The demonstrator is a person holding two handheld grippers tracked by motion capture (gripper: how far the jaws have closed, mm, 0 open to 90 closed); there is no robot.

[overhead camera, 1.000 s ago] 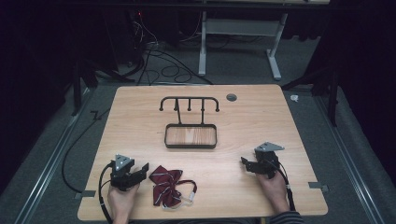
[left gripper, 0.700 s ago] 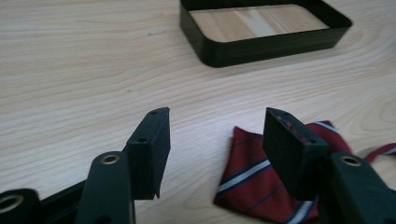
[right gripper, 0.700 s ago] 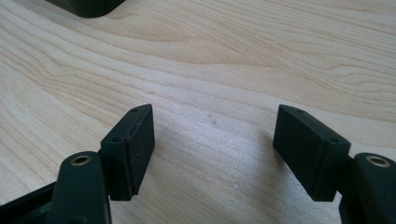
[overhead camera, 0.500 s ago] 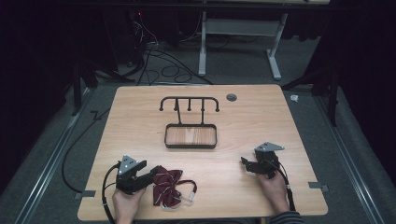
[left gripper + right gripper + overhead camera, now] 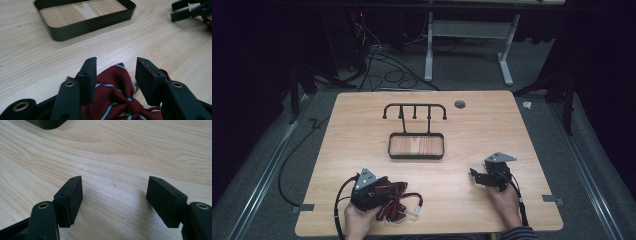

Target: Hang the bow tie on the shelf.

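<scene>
Left gripper view: left tool closing over striped bow tie.

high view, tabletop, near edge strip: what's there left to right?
left gripper → red striped bow tie with its white clasp → bare table → right gripper

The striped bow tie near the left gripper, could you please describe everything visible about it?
The bow tie is dark red fabric with thin white and dark blue stripes, pinched at a centre knot, with a red strap and a white clasp. It lies flat at the table's front edge, between the left gripper's closing jaws; contact is unclear.
</scene>
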